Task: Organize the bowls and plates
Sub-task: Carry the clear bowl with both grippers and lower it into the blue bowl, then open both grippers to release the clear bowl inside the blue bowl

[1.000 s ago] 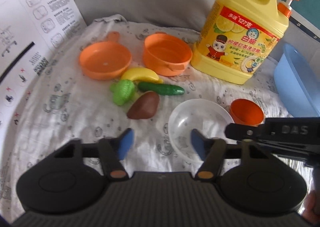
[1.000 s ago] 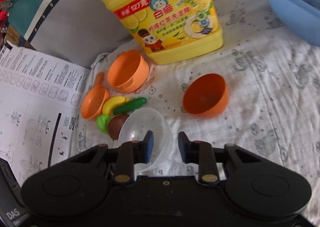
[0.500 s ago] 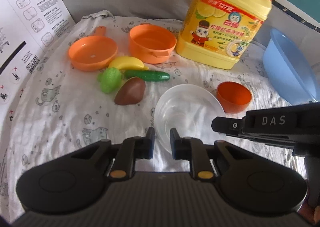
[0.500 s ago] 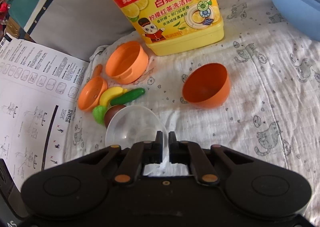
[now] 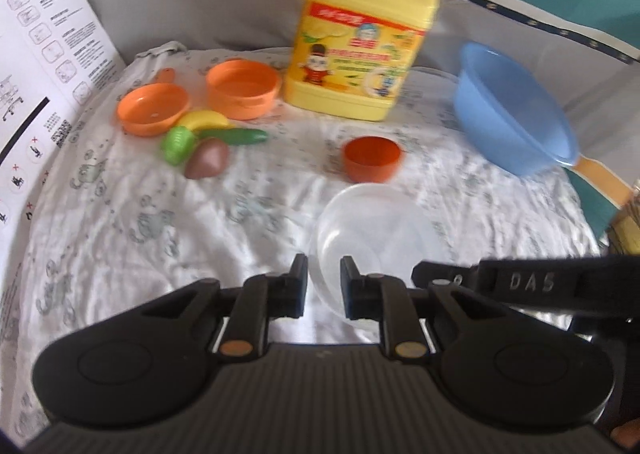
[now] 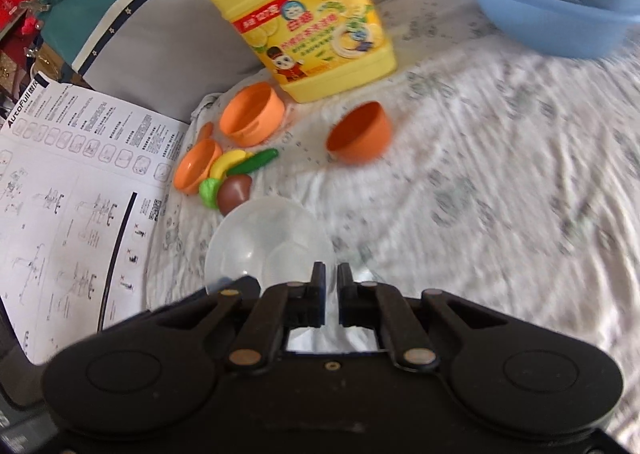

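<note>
A clear plastic bowl (image 5: 376, 230) hangs just above the printed cloth, held from both sides. My left gripper (image 5: 324, 278) is shut on its left rim. In the right wrist view my right gripper (image 6: 329, 278) is shut on the right rim of the clear bowl (image 6: 268, 242). A small orange bowl (image 5: 372, 157) stands just beyond it, tipped slightly in the right wrist view (image 6: 358, 133). A blue basin (image 5: 516, 121) sits at the far right of the cloth.
A yellow detergent jug (image 5: 360, 41) stands at the back. Left of it are an orange pot (image 5: 242, 93), an orange pan (image 5: 152, 109) and toy food (image 5: 208, 149). A printed instruction sheet (image 5: 40, 53) leans at the left edge.
Both grippers went from open to shut on the clear bowl's rim. They then carried it to the right and slightly up, away from the toy food.
</note>
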